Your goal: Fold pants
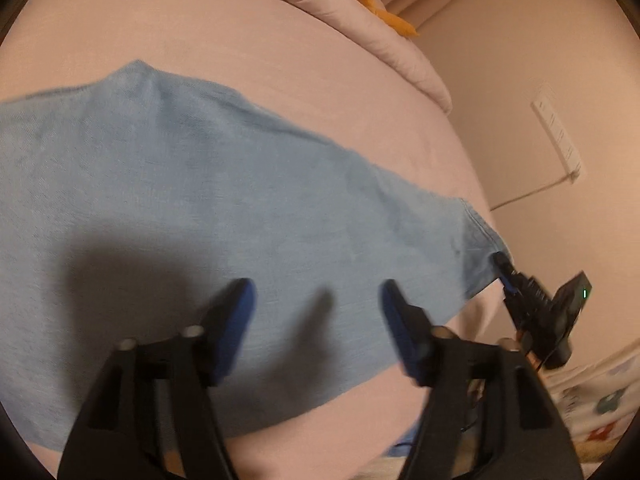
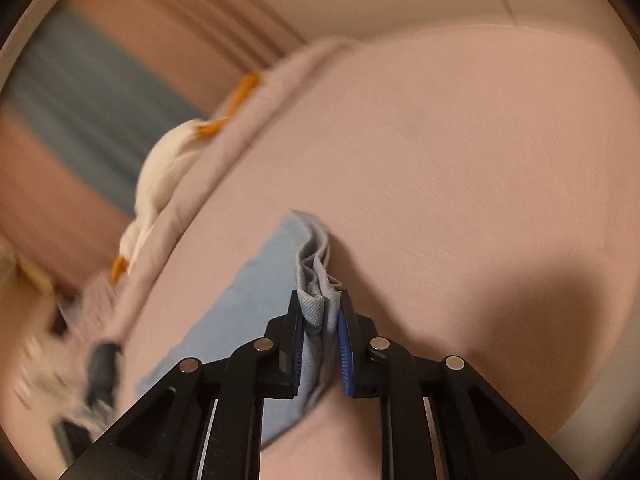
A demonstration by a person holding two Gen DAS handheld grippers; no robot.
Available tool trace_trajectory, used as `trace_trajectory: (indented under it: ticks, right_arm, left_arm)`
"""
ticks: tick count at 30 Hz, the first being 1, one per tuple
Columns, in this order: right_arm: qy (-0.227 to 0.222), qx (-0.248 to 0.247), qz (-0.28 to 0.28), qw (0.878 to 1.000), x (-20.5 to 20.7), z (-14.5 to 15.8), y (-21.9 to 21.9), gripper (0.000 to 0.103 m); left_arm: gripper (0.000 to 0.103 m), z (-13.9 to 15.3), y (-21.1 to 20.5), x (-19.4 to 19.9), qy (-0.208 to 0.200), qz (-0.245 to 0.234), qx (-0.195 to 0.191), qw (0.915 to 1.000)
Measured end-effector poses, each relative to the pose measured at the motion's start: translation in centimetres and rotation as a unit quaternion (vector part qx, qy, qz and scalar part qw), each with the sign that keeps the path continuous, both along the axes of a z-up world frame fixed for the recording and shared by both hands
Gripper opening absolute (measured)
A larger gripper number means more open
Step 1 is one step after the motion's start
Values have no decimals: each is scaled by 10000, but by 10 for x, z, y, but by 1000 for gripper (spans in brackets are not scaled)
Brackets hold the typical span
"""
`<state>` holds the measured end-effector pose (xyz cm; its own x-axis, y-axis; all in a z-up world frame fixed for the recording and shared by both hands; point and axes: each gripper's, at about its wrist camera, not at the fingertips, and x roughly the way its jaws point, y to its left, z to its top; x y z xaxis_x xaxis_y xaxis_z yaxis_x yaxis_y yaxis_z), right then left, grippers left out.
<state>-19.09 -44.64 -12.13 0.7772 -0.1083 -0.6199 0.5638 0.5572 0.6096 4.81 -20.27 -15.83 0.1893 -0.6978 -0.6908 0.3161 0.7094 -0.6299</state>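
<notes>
Right tongs (image 2: 320, 316) pinch the pants (image 1: 192, 200) hem (layers bunched); left tongs (image 1: 318, 300) gape above them.

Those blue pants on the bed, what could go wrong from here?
Only the right gripper is pinching the pants, at one bunched end, so pulling might drag them crooked. The left gripper hangs open above the cloth, holding nothing. That end also lies close to the bed's edge and could slip off.
</notes>
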Motion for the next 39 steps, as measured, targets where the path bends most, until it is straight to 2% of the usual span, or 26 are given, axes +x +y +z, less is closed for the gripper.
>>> trace_trajectory:
  ticks: [2,6,10,13,14,17,19,20,22,24,27,28,33,39]
  right_arm:
    - [46,-845,524,9950,19,29,29,17]
    - [37,-1984,1377,9704,45,59,92,17]
    - [26,-2383,2016,9500,60,61,140,17]
    - [64,-2661,2356,9347,69,57,169,17]
    - [45,-2732,2479,9295,71,57,179,17]
    - [66,-2853,2708,9193,82,55,192,17]
    - [104,-2901,2837,9139,82,53,198,17]
    - [136,-2938,2897,9108,82,52,200,17]
    - [163,-2977,2949,9078,82,52,202,17]
    - [162,-2973,3023,9055,82,53,205,17]
    - [166,-2937,3162,9019,86,52,215,17]
    - [156,-2939,3201,9005,88,53,218,17]
    - [1,-2991,3473,8888,93,58,241,17]
    - [-242,-2817,3907,8760,111,61,278,17]
  left_arm:
    - [82,4,-1,2,211,59,-334,9992]
    - [82,19,-14,0,306,-108,-855,9958]
    - [87,28,-32,3,532,-261,-1403,9883]
    - [89,25,-49,14,722,-245,-1495,9858]
    - [89,19,-55,18,909,-232,-1587,9829]
    - [89,11,-62,21,1243,-235,-1907,9735]
    - [88,8,-63,24,1307,-154,-2024,9704]
    - [84,7,-60,25,1343,-97,-2061,9692]
    - [63,6,-55,28,1372,-76,-2180,9662]
    - [25,11,-51,31,1149,-79,-2030,9724]
    - [13,14,-37,31,902,20,-1839,9788]
    - [9,16,-31,31,810,52,-1766,9809]
    - [9,29,1,31,283,173,-1295,9910]
    - [9,28,43,31,31,477,-927,9945]
